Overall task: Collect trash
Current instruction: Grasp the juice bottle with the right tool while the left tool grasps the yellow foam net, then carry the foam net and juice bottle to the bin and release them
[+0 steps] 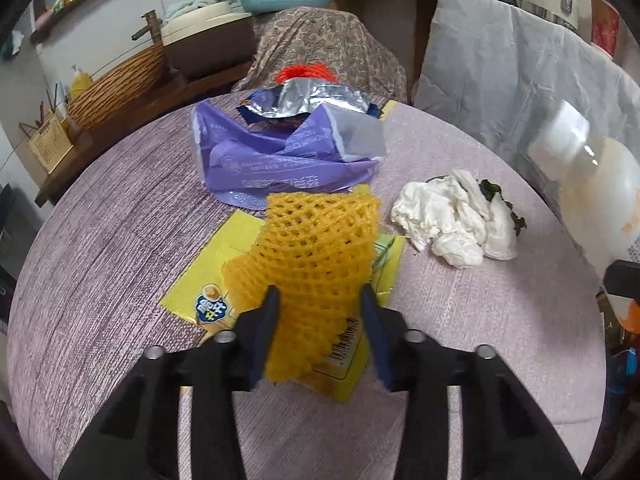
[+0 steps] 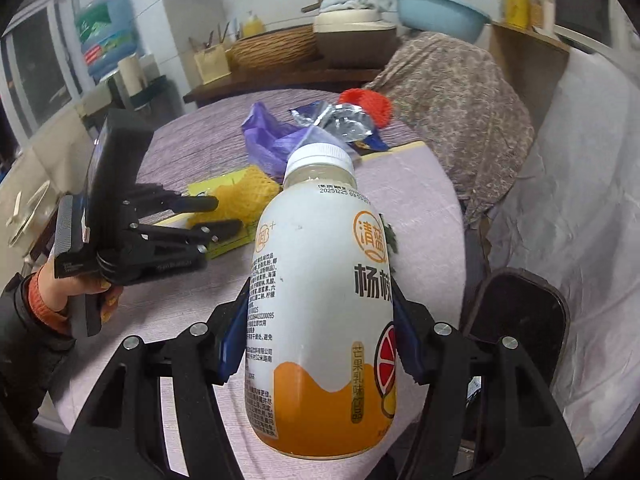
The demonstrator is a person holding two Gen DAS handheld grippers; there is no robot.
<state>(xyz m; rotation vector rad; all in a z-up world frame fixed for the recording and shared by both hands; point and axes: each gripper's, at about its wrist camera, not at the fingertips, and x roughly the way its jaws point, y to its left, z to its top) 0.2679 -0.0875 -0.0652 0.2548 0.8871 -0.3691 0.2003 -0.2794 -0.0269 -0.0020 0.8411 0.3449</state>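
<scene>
Near the table's front edge the left gripper apparently pinches the yellow foam net, which may snag its wrapper, while the right gripper clamps the bottle.

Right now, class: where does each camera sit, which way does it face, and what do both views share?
Left wrist: on the left gripper, looking along the table; its fingers flank the yellow foam net.
Right wrist: on the right gripper, looking across the table; its fingers clamp the drink bottle; the left hand shows.
Shared: net, bottle, purple bag, foil wrapper.
</scene>
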